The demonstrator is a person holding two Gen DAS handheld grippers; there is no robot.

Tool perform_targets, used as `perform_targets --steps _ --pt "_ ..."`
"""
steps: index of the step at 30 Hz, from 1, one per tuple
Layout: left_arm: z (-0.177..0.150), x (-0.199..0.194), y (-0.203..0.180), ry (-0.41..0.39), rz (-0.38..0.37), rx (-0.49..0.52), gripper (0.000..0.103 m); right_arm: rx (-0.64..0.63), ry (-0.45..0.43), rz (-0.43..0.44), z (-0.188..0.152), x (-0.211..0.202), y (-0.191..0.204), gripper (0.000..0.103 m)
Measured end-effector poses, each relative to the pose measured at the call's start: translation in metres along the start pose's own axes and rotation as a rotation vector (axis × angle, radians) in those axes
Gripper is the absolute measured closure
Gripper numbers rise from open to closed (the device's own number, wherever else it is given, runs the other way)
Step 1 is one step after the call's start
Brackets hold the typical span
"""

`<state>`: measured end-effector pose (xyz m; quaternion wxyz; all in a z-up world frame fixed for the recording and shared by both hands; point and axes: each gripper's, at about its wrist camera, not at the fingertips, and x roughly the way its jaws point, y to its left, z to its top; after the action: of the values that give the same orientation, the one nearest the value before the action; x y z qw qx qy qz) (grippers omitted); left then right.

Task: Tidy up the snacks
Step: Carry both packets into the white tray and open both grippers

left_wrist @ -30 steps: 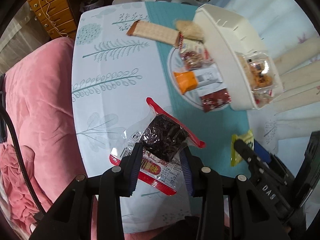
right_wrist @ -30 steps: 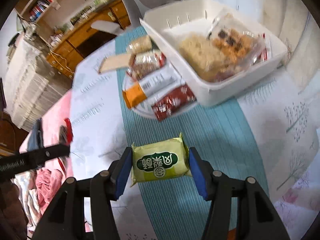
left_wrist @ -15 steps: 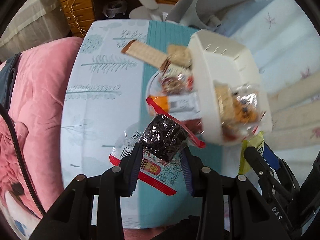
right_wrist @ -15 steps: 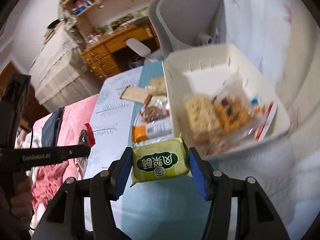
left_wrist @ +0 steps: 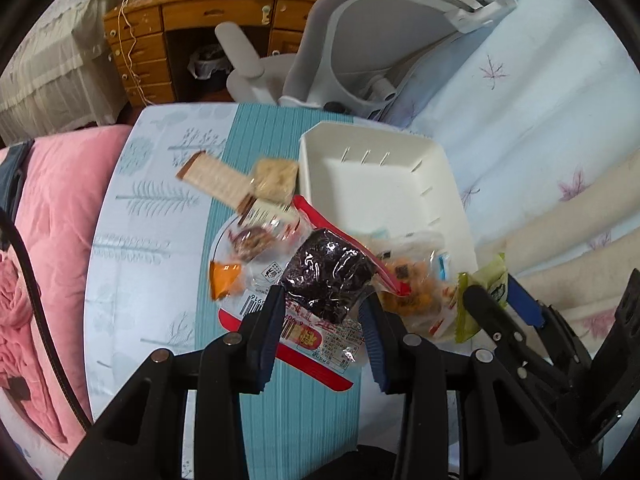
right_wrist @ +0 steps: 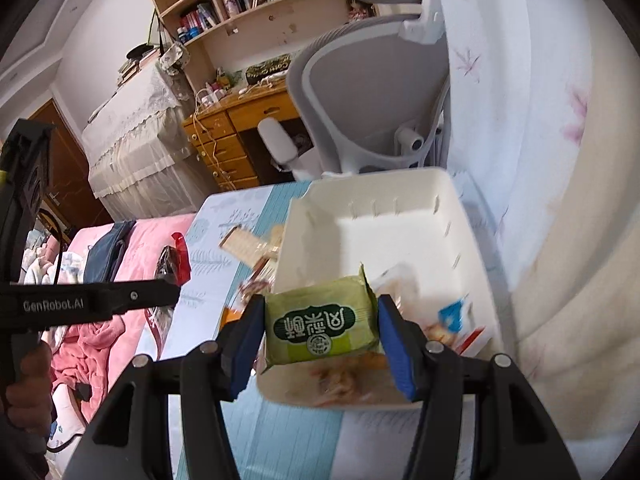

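My left gripper (left_wrist: 323,322) is shut on a clear, red-edged packet with a dark cake (left_wrist: 325,276), held above the table by the near left corner of the white bin (left_wrist: 434,184). My right gripper (right_wrist: 322,330) is shut on a green snack packet (right_wrist: 322,330), held over the near edge of the white bin (right_wrist: 468,224). The green packet (left_wrist: 480,296) and the right gripper (left_wrist: 504,312) also show in the left wrist view. The left gripper (right_wrist: 120,300) shows at the left of the right wrist view. The bin holds several wrapped snacks (left_wrist: 416,284) at its near end.
A plate (left_wrist: 218,240) left of the bin carries an orange packet (left_wrist: 224,284) and other wrapped snacks. A long cracker pack (left_wrist: 212,178) and a square rice cake (left_wrist: 276,178) lie behind it. A grey chair (left_wrist: 360,44) stands beyond the table. Pink bedding (left_wrist: 48,220) lies left.
Both grippers have lifted and moved toward the bin with their packets. The green packet now hangs over the bin's near edge; the dark cake packet is beside the bin's near left corner.
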<state>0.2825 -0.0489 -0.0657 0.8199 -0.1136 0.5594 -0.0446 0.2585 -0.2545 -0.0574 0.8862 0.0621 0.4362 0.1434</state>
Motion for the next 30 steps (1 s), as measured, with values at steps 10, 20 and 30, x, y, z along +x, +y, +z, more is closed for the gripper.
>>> perform_targets --steps 10,20,30 --pt "0.036 0.009 -0.038 -0.032 -0.010 0.002 0.066 0.029 -0.055 0.000 0.035 -0.001 -0.041 0.047" --pt "0.052 0.025 -0.067 -0.066 -0.017 0.061 0.066 0.086 -0.053 0.007 0.047 0.008 -0.071 0.044" --pt "0.050 0.029 -0.057 -0.047 -0.003 0.017 0.040 0.117 -0.016 0.026 0.046 0.019 -0.075 0.036"
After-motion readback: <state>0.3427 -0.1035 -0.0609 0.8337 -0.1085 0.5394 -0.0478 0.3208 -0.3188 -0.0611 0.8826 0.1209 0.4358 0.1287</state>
